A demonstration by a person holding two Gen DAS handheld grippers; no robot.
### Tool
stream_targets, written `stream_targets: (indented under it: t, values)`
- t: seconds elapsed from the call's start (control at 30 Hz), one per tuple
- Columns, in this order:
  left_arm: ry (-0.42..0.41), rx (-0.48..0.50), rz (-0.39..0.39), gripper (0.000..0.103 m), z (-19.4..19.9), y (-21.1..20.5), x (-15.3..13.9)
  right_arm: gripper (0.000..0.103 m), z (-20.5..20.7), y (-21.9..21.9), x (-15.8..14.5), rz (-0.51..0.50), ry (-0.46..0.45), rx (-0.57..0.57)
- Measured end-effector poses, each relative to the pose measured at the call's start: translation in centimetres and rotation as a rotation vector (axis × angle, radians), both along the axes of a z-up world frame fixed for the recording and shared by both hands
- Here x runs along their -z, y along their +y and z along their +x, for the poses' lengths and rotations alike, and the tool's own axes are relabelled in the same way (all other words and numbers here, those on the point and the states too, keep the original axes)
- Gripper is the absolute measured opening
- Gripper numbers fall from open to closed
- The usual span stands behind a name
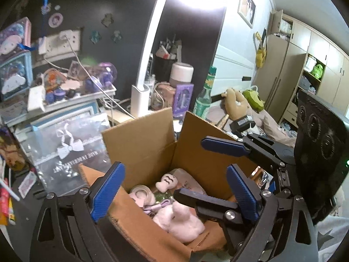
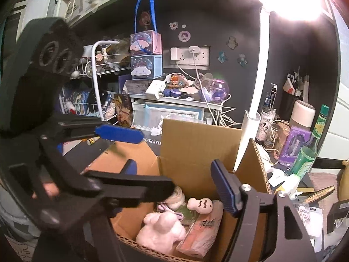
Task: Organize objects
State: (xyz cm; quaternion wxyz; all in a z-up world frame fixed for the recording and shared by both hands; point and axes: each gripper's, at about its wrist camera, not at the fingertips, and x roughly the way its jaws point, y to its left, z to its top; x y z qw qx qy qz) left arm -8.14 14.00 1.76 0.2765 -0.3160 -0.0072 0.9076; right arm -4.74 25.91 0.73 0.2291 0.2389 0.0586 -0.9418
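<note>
An open cardboard box (image 1: pixel 141 139) (image 2: pixel 196 144) stands on the dark desk. Inside lie a pink plush toy (image 1: pixel 181 220) (image 2: pixel 161 231), a small beige doll head (image 1: pixel 166 181) (image 2: pixel 200 205), a tape roll (image 1: pixel 141 194), a purple cord (image 1: pixel 157 206) and a pink packet (image 2: pixel 200 235). My left gripper (image 1: pixel 174 192) is open and empty over the box. My right gripper (image 2: pixel 176 187) is open and empty over the same box. The right gripper also shows in the left wrist view (image 1: pixel 202 170), reaching in from the right. The left gripper shows in the right wrist view (image 2: pixel 130 150), coming from the left.
A white desk lamp (image 1: pixel 141 96) (image 2: pixel 253 118) stands behind the box. A green bottle (image 1: pixel 205 100) (image 2: pixel 309 148) and a purple box (image 1: pixel 183 100) (image 2: pixel 294 144) stand at the right. A cluttered white shelf (image 1: pixel 72 100) (image 2: pixel 174 100) is behind. A silver bag (image 1: pixel 65 148) lies left of the box.
</note>
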Motion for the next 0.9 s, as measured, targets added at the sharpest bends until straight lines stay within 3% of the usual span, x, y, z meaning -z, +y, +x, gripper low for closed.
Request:
stream_targets:
  t: [0.23, 0.3, 0.7, 0.9]
  values:
    - [0.078, -0.067, 0.037, 0.097, 2.3, -2.6, -1.2, 0.093, 1.0, -0.7, -0.7, -0.008, 0.023, 0.007]
    - [0.100, -0.097, 0.043, 0.101, 3.0, -3.4, -1.5, 0.102, 1.4, -1.1, -1.0, -0.005, 0.039, 0.010]
    - [0.243, -0.389, 0.009, 0.102, 6.9, -9.0, -1.7, 0.102, 3.1, -3.3, -2.0, -0.027, 0.076, 0.009]
    - [0.243, -0.439, 0.026, 0.102, 7.2, -10.1, -1.0, 0.102, 3.9, -3.9, -2.4, 0.007, 0.140, 0.018]
